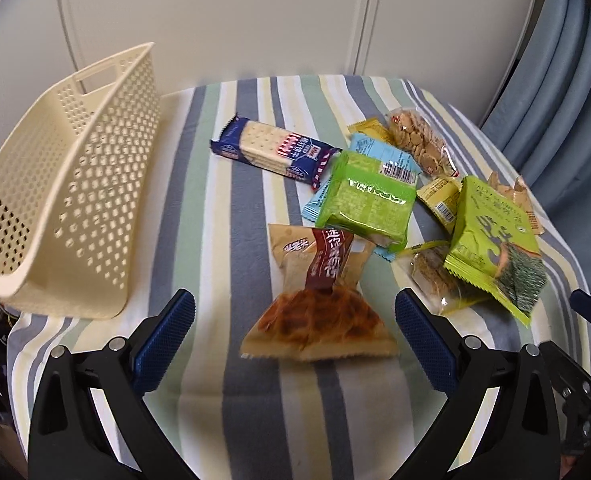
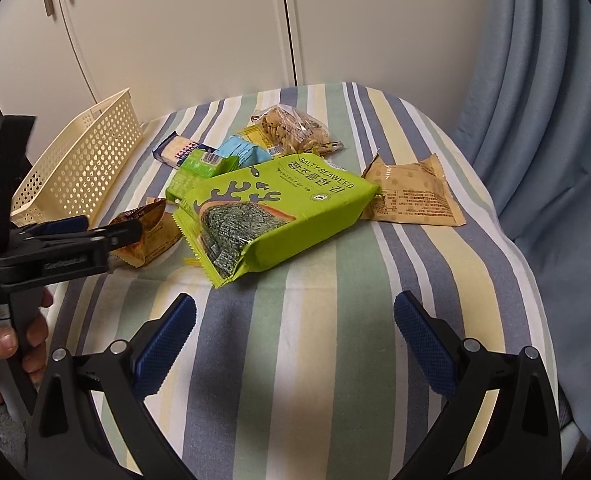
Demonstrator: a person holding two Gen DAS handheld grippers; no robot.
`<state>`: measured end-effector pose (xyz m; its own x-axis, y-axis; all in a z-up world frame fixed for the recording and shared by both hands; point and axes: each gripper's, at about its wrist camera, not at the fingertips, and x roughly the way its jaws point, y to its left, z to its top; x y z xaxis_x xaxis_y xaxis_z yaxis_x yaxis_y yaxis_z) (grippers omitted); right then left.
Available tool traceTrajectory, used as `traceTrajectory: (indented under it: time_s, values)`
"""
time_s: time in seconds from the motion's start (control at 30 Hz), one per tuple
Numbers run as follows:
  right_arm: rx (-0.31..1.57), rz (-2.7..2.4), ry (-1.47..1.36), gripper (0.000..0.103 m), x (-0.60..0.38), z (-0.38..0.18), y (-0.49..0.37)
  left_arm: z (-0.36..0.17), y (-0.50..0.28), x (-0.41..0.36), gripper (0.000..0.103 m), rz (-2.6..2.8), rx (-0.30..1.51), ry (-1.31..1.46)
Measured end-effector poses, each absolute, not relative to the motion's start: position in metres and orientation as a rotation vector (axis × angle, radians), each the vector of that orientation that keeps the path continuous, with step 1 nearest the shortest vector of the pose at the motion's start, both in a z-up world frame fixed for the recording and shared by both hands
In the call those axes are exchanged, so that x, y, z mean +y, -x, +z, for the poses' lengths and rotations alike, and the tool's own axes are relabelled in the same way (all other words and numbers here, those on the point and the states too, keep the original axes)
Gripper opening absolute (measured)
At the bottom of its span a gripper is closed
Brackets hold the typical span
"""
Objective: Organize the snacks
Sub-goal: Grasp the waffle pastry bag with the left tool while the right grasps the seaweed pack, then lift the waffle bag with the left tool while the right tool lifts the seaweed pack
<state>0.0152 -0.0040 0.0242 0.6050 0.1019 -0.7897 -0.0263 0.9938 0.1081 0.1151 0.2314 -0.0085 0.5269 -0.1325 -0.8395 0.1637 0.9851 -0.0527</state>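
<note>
Near the table's front edge, our spread left gripper [image 1: 295, 344] frames the pastry packet [image 1: 317, 304], long axis seemingly pointing away, while our right gripper [image 2: 295, 344] hangs open farther off.

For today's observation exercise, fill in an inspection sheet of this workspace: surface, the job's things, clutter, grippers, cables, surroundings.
Surface: striped cloth covering the table.
Job's things: cream perforated basket at the left, no snacks seen inside; seaweed pack, cracker pack, brown pastry packet, green packet, biscuit bag and tan packet loose on the cloth.
Clutter: nothing seen.
Grippers: left gripper open, fingers either side of the pastry packet; right gripper open, empty.
Cables: nothing seen.
Surroundings: white cupboard doors behind, blue curtain at the right.
</note>
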Motion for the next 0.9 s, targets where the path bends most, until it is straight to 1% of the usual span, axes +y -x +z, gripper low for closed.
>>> traceTrajectory:
  time_s: [0.17,0.2,0.23,0.3,0.43,0.6,0.87,0.9]
  values:
    - [0.914,0.068,-0.086,0.098,-0.007,0.027,-0.019,-0.025,-0.132,0.22,0.101,-0.216,1.058,-0.036]
    - [0.913,0.066,-0.087,0.098,-0.008,0.028,-0.02,-0.027,-0.134,0.219,0.097,-0.217,1.063,-0.037]
    - [0.911,0.065,-0.09,0.098,-0.009,0.029,-0.021,-0.029,-0.135,0.219,0.084,-0.22,1.067,-0.037]
    - [0.909,0.059,-0.096,0.098,-0.011,0.03,-0.024,-0.034,-0.138,0.221,0.067,-0.24,1.085,-0.006]
    - [0.921,0.074,-0.14,0.098,-0.014,0.031,-0.032,-0.033,-0.135,0.223,0.055,-0.254,1.043,0.025]
    - [0.956,0.09,-0.216,0.098,-0.013,0.03,-0.049,-0.016,-0.118,0.225,0.049,-0.255,0.948,0.012]
    - [1.031,0.036,-0.368,0.098,-0.011,0.02,-0.099,0.013,-0.111,0.247,0.048,-0.255,0.856,0.077]
    - [1.044,0.017,-0.373,0.098,-0.008,0.018,-0.108,0.016,-0.109,0.25,0.041,-0.248,0.842,0.08]
